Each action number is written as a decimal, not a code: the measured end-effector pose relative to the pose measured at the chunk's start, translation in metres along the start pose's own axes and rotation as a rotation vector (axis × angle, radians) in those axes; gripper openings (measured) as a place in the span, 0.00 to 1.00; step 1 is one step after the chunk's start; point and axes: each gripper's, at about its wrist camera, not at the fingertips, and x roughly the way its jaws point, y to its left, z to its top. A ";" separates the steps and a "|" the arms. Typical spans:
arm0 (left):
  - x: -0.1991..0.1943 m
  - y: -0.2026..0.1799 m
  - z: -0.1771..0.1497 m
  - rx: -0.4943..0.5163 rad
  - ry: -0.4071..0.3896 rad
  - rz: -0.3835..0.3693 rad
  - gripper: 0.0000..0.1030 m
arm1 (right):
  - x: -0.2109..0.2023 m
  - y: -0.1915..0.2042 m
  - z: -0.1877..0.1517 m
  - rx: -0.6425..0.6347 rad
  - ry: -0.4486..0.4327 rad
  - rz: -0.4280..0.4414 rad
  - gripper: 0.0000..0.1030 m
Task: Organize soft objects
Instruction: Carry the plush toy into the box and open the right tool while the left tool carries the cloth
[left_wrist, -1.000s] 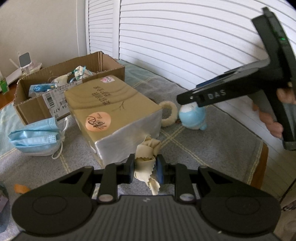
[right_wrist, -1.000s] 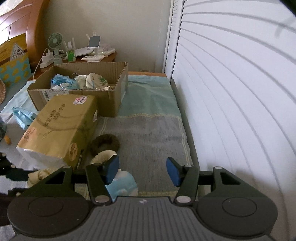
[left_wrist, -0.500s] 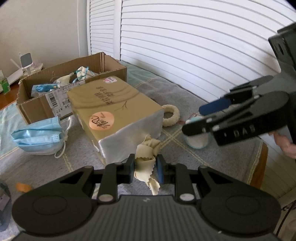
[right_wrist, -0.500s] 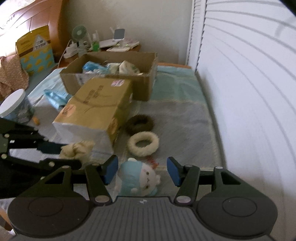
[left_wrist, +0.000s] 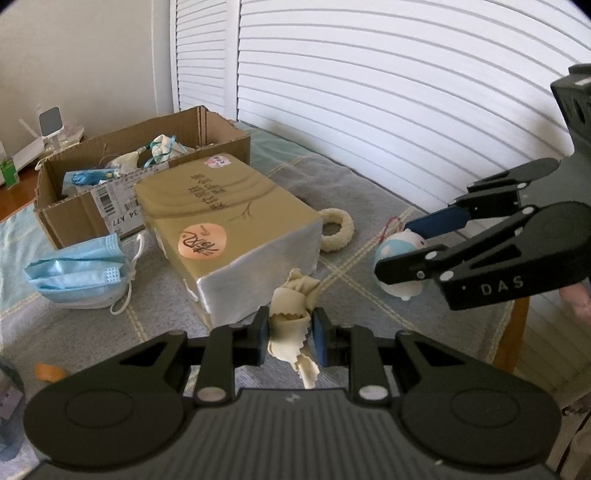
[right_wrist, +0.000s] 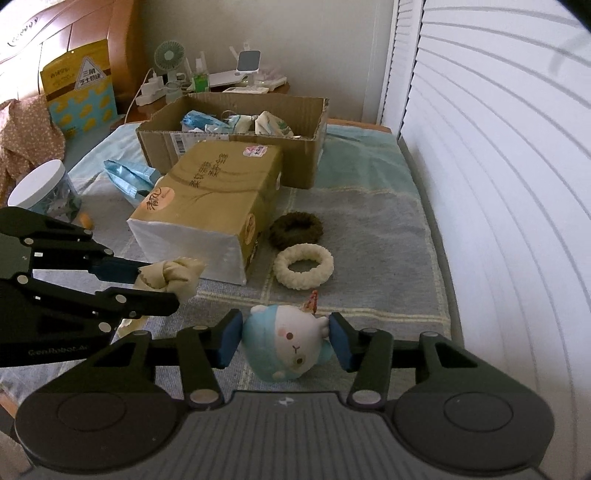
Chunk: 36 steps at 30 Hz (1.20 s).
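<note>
My left gripper (left_wrist: 289, 336) is shut on a crumpled cream cloth (left_wrist: 291, 306), held just above the bed; it shows at the left of the right wrist view, where the cloth (right_wrist: 173, 275) hangs from it. My right gripper (right_wrist: 284, 341) is open, its jaws on either side of a blue and white plush toy (right_wrist: 291, 345) lying on the blanket; whether the pads touch it I cannot tell. The toy (left_wrist: 397, 251) also shows in the left wrist view between the right gripper's fingers (left_wrist: 436, 223). An open cardboard box (right_wrist: 314, 147) holding several soft items stands behind.
A gold tissue pack (right_wrist: 210, 210) lies mid-bed. A cream ring (right_wrist: 303, 266) and a brown ring (right_wrist: 295, 229) lie beside it. Blue face masks (left_wrist: 79, 275) lie at left. A white-lidded jar (right_wrist: 42, 188) stands left. White shutters (right_wrist: 498, 184) line the right side.
My right gripper has come down and forward over the plush toy, which now lies between its open jaws. My left gripper still holds the cloth and has barely moved.
</note>
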 end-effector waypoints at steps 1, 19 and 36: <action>-0.001 0.000 0.001 0.003 0.002 -0.002 0.22 | -0.002 0.000 0.000 -0.002 -0.002 -0.001 0.54; -0.036 0.003 0.000 0.050 0.045 -0.030 0.22 | -0.027 0.011 0.000 -0.044 -0.047 0.033 0.54; -0.083 0.021 -0.016 -0.023 -0.012 0.033 0.22 | -0.039 0.044 0.061 -0.146 -0.163 0.133 0.54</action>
